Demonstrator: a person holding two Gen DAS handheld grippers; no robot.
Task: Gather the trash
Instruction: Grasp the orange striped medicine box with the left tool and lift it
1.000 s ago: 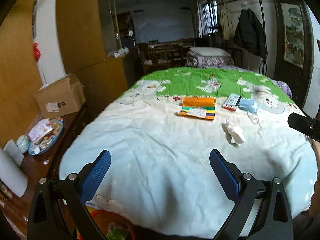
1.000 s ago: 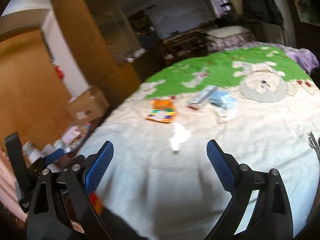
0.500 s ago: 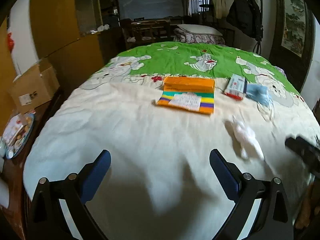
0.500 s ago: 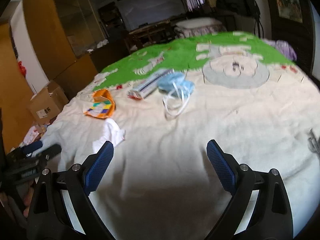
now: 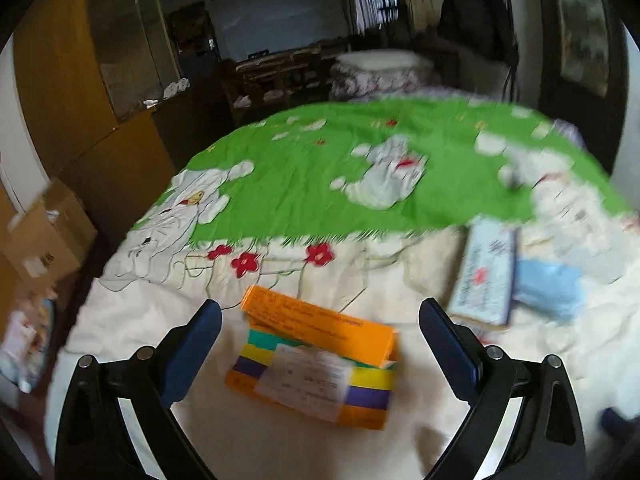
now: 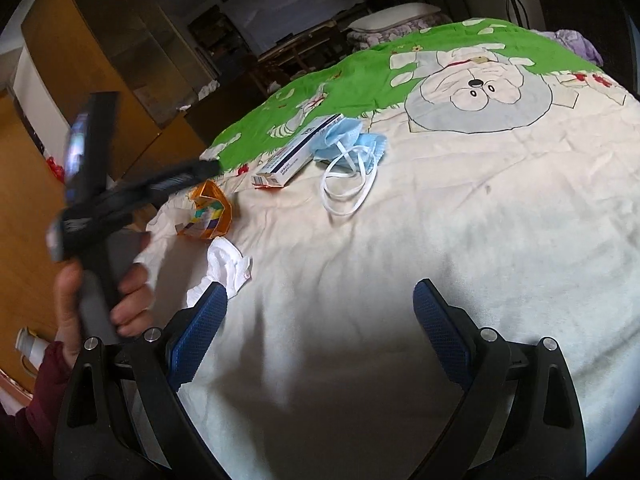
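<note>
An orange box with coloured stripes and a white label [image 5: 316, 360] lies on the bed, straddled by my open left gripper [image 5: 320, 348], whose blue pads hang just above it on either side. Right of it lie a white and blue carton [image 5: 486, 276] and a blue face mask [image 5: 550, 290]. In the right wrist view my right gripper [image 6: 320, 320] is open over bare quilt. A crumpled white tissue [image 6: 226, 266] touches its left pad. Farther off lie the mask [image 6: 352, 148], carton [image 6: 298, 152] and orange box [image 6: 208, 212], with the left gripper's body over it.
The bed is covered by a cream and green cartoon quilt [image 6: 460, 220]. A person's hand [image 6: 100, 288] in a dark red sleeve holds the left tool. A cardboard box [image 5: 40, 236] and a wooden wardrobe [image 5: 80, 100] stand left of the bed.
My left gripper has pushed forward across the bed until the orange box sits between its open fingers. My right gripper has moved forward and left, bringing the tissue beside its left pad.
</note>
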